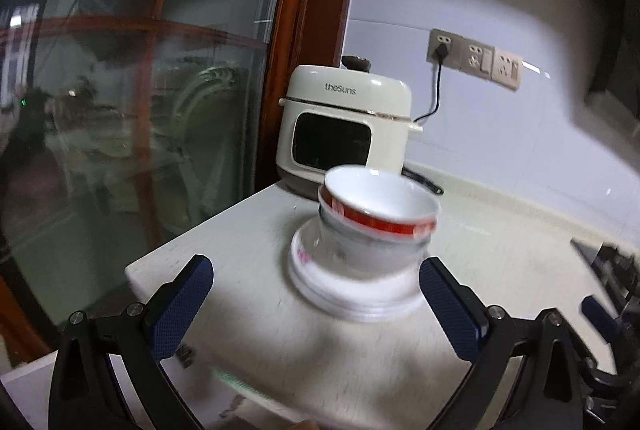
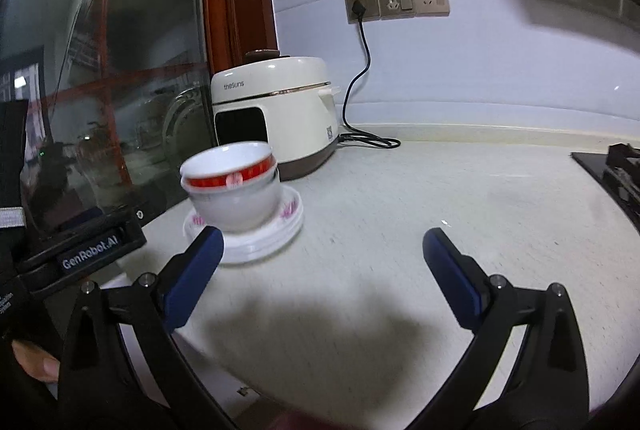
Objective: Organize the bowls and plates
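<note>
pale counter [image 2: 400, 198] fills the lower frame, wide bare stretch center-right. cream cooker [image 2: 276, 110] upper center w/ cord to wall sockets [image 2: 396, 0]. black hob [image 2: 616, 174] at right edge. left of center: plate stack [image 2: 276, 230] near the counter's left edge, holding a white bowl [image 2: 236, 206] w/ a red-banded bowl [image 2: 230, 166] nested inside. left gripper [image 1: 316, 300] & right gripper [image 2: 320, 270] both spread wide, holding nothing; right's left fingertip [image 2: 200, 254] overlaps the plates' near rim.

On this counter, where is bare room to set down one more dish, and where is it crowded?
Free: the wide counter between the stack of bowls and plates and the black stove, and the near strip before both open grippers. Crowded: the left corner, where the stack stands close to the cooker, with its coiled cord behind.
</note>
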`<action>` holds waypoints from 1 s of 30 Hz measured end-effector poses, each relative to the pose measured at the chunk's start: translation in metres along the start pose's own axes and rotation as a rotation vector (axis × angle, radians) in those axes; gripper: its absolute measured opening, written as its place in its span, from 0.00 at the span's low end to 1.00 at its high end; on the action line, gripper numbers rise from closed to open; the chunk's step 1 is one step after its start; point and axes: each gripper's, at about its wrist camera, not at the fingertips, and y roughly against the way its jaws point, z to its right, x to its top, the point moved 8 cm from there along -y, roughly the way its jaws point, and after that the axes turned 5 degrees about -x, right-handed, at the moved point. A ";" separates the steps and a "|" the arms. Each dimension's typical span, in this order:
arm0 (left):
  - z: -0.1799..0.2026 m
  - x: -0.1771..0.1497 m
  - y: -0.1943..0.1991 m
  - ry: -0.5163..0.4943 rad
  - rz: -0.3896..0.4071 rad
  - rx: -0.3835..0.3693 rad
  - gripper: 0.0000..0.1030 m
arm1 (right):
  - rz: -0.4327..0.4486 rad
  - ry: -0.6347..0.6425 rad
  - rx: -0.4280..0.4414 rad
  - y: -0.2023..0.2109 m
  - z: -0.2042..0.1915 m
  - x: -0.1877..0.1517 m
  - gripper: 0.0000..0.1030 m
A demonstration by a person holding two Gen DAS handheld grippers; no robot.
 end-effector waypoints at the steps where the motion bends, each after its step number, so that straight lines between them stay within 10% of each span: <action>1: 0.001 -0.007 0.005 -0.016 0.000 0.016 1.00 | -0.003 0.004 -0.010 0.004 0.001 -0.005 0.99; 30: 0.014 -0.074 0.043 -0.091 -0.063 -0.046 1.00 | -0.022 -0.018 -0.064 0.049 0.031 -0.071 1.00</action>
